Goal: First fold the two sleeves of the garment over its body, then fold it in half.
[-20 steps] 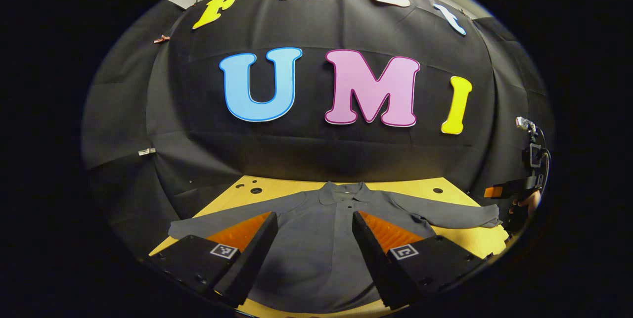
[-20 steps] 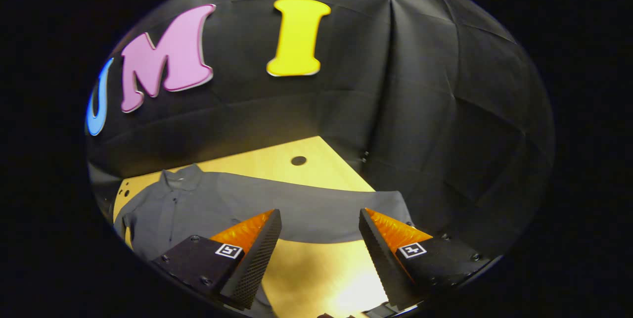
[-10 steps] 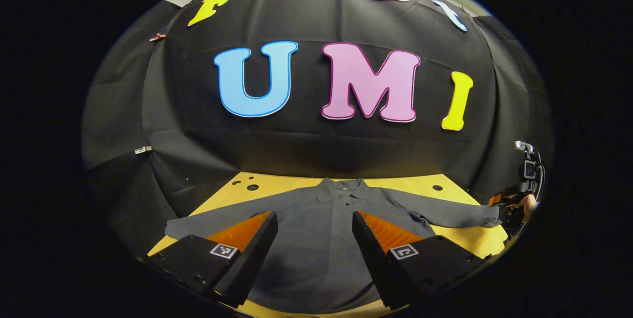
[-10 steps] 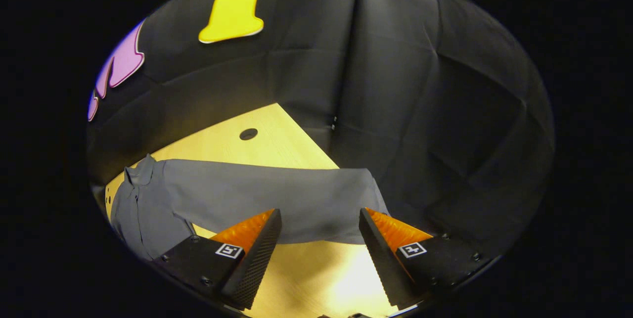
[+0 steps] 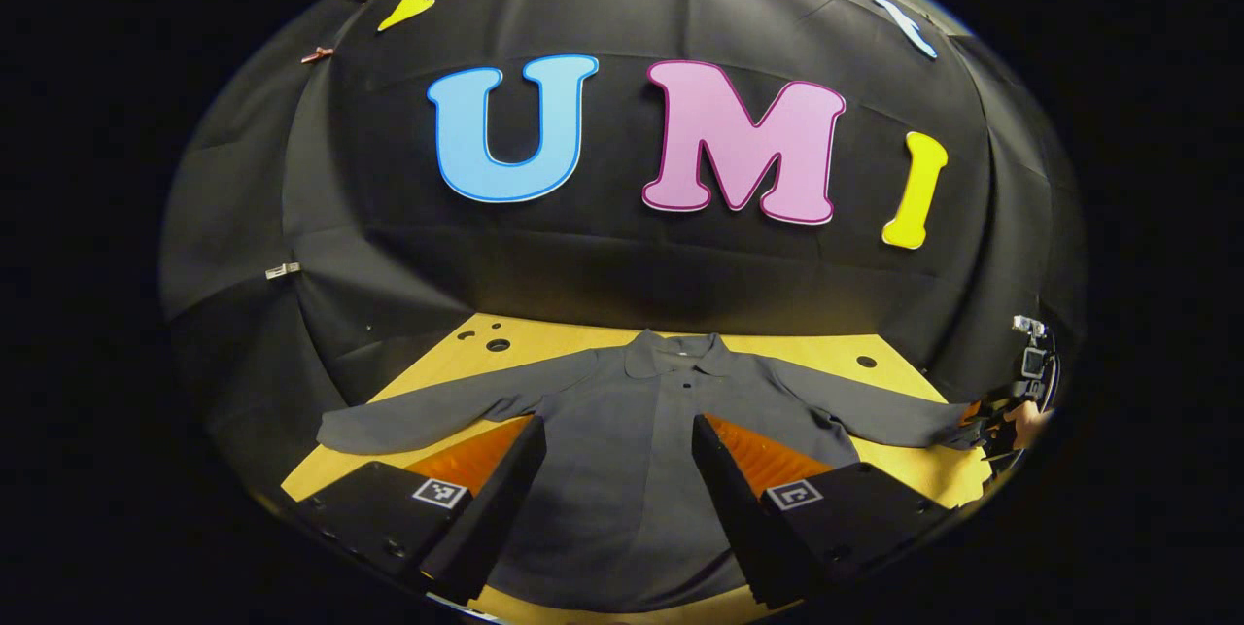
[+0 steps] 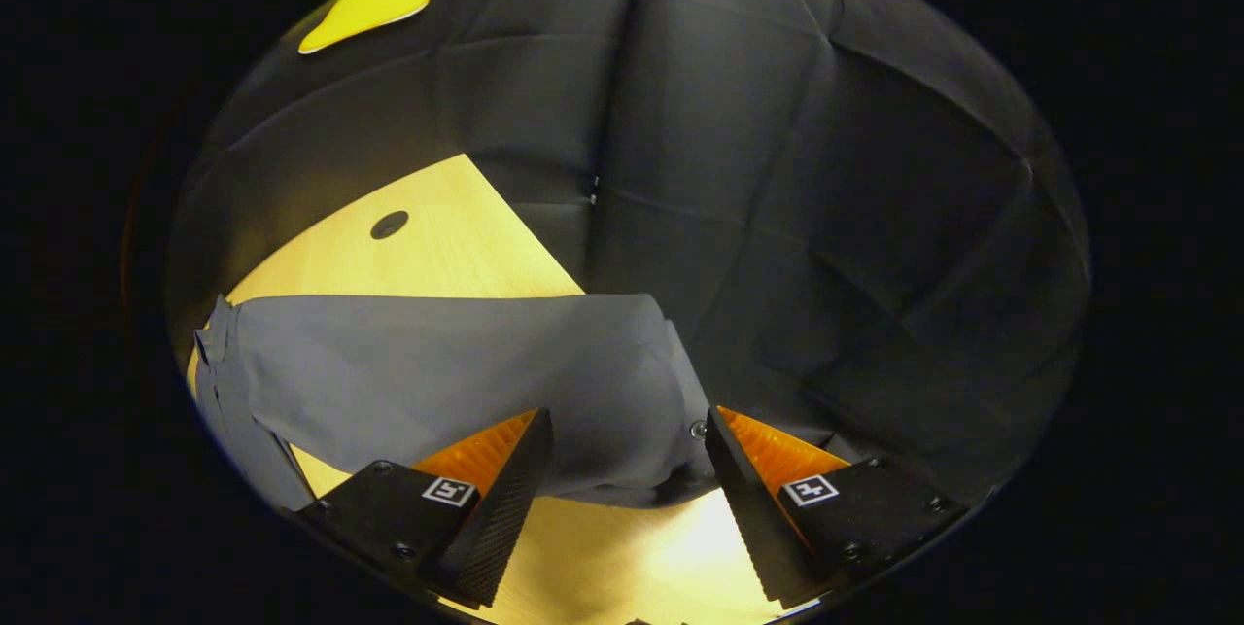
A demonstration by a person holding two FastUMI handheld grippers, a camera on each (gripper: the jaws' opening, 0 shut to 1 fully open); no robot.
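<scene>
Grey collared shirt (image 5: 641, 431) is lying flat and face up on the yellow wooden table (image 5: 904, 469), both sleeves spread straight out. The left gripper (image 5: 618, 469) hangs over the shirt's body, fingers spread wide, nothing in them. Over at 3 o'clock in the left gripper view, the right gripper (image 6: 628, 479) sits at the right sleeve's cuff (image 6: 671, 392), also wide apart and not pinching the cloth.
</scene>
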